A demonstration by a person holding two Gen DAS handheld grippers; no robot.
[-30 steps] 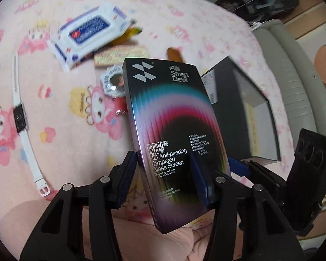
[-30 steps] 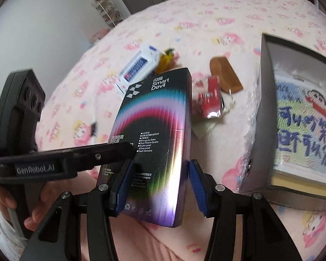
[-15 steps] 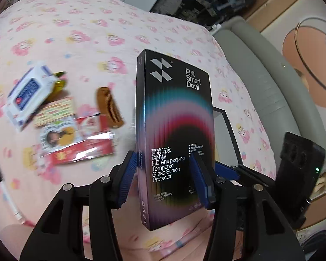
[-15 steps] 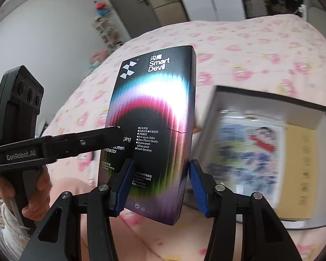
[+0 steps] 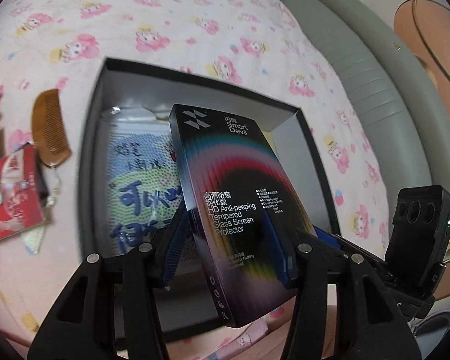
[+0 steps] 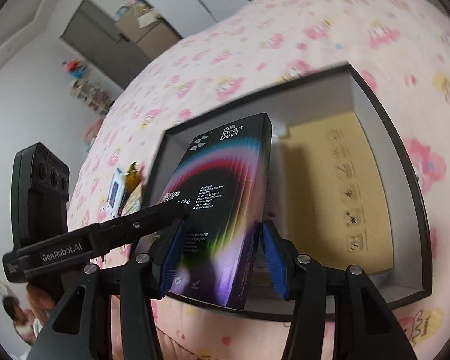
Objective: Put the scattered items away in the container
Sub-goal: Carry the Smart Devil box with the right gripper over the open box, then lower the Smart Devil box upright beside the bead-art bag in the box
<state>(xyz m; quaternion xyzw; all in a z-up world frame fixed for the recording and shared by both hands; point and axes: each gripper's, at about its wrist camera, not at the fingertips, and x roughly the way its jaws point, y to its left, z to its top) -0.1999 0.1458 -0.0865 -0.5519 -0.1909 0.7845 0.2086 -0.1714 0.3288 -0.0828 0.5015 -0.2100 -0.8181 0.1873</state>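
Both grippers hold one black screen protector box [image 5: 234, 198], printed "Smart Devil", which also shows in the right wrist view [image 6: 222, 210]. My left gripper [image 5: 225, 240] is shut on its lower part. My right gripper [image 6: 222, 255] is shut on it from the other side. The box hangs tilted over the open dark container [image 5: 93, 156], whose rim also shows in the right wrist view [image 6: 405, 156]. Inside lie a cartoon-print packet [image 5: 141, 186] and a yellow envelope [image 6: 339, 186].
On the pink patterned bedspread [image 5: 165, 15] left of the container lie a wooden comb [image 5: 49, 129] and red packets [image 5: 15, 207]. A wet-wipes pack [image 6: 117, 192] shows in the right wrist view. A grey padded bed edge [image 5: 375, 75] runs at the right.
Both grippers carried the screen protector box from above the bedspread to over the open container and tilted it. The scattered items slid to the left of the view.
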